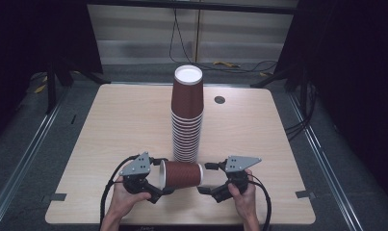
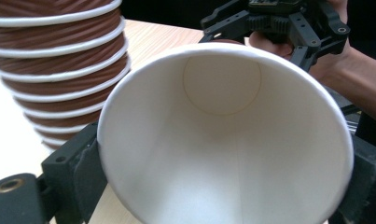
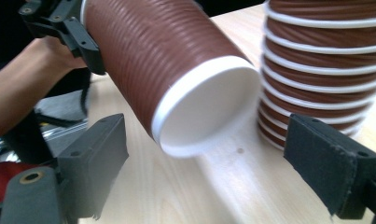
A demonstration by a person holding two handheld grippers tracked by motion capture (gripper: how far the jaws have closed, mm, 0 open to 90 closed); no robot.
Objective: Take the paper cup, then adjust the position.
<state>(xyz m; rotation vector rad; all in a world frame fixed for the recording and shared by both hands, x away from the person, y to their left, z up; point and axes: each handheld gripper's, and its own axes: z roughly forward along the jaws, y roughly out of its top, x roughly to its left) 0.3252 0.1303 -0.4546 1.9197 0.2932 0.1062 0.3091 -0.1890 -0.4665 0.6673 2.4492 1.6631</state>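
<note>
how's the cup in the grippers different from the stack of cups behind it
The single cup lies on its side, off the table, while the stack stands on the table with bases up. The cup is alone; the stack is many nested cups. The left gripper holds the cup at its rim end, the right gripper open at its base; nothing grips the stack. Both are ribbed brown paper with white rims.

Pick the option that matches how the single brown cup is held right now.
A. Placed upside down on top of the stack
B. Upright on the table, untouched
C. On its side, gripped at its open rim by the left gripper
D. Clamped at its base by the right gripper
C: the single cup lies sideways with the left gripper closed on its open end, while the right gripper stands open around its base, in front of the stack.
</note>
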